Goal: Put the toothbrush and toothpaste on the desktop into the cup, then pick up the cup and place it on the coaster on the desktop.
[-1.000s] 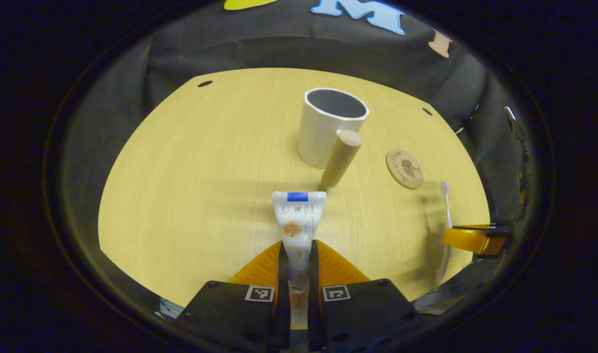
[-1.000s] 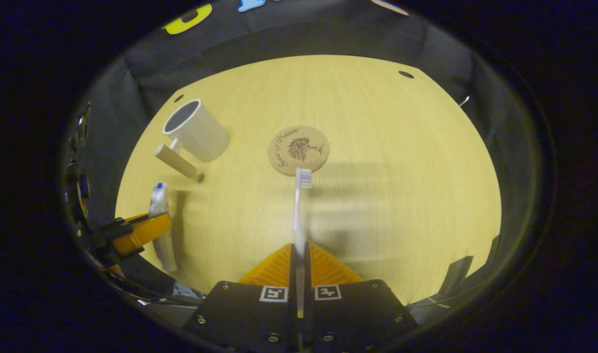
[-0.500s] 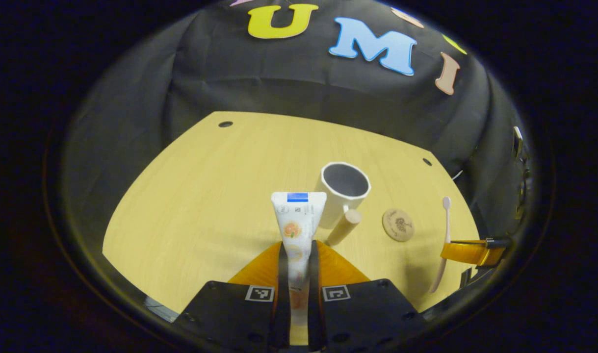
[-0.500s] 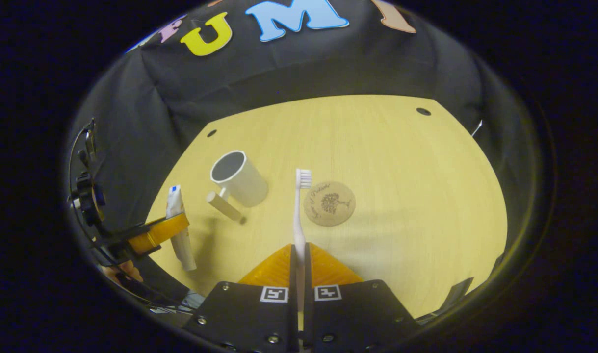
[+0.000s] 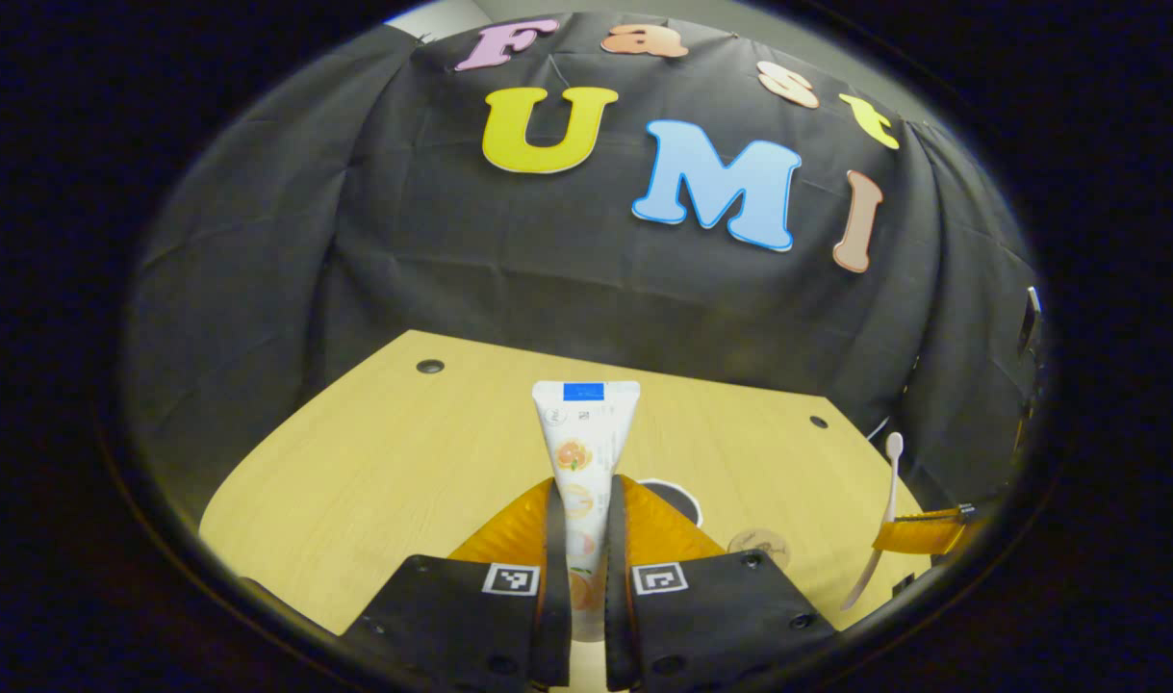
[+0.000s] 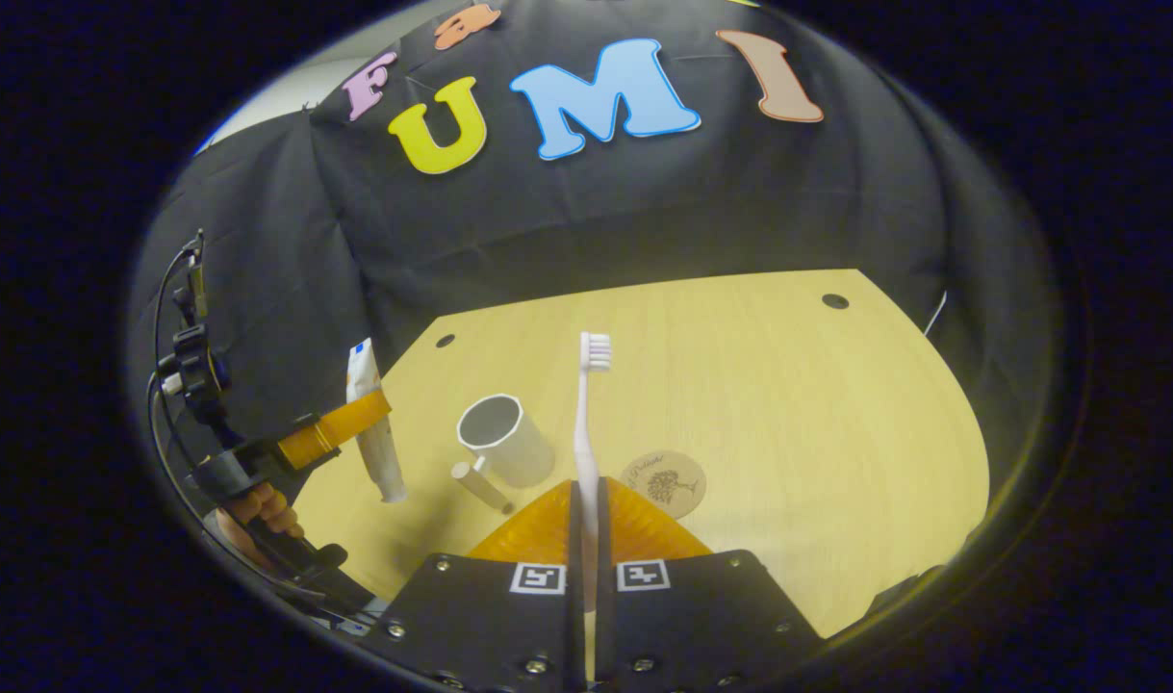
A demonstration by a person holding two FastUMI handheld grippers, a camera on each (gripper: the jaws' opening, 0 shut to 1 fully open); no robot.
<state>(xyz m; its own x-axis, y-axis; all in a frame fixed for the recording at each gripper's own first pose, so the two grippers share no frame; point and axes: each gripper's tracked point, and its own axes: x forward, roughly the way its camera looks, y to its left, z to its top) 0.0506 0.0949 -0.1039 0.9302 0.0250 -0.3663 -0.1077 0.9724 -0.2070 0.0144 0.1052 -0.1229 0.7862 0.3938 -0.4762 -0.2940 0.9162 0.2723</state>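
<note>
My left gripper (image 5: 578,525) is shut on a white toothpaste tube (image 5: 582,438) that stands upright, crimped end up. The right gripper (image 6: 585,505) is shut on a white toothbrush (image 6: 586,414), bristles up. Both are held well above the table. In the right gripper view the white cup (image 6: 505,440) with a wooden handle (image 6: 481,485) stands upright on the table, left of the round cork coaster (image 6: 664,482); the left gripper (image 6: 345,426) with the tube (image 6: 372,433) hangs left of the cup. In the left gripper view the cup rim (image 5: 680,496) and coaster (image 5: 759,544) peek past my fingers, and the right gripper (image 5: 923,534) holds the toothbrush (image 5: 884,500).
The light wooden table (image 6: 759,404) has small dark holes near its far corners (image 6: 834,301). A hand (image 6: 259,510) holds the left gripper's handle at the lower left of the right gripper view, with cables (image 6: 187,327) above it.
Both grippers have risen and tilted up with their loads, so the table, cup and coaster dropped lower and smaller in both views. The grips on tube and toothbrush are unchanged.
</note>
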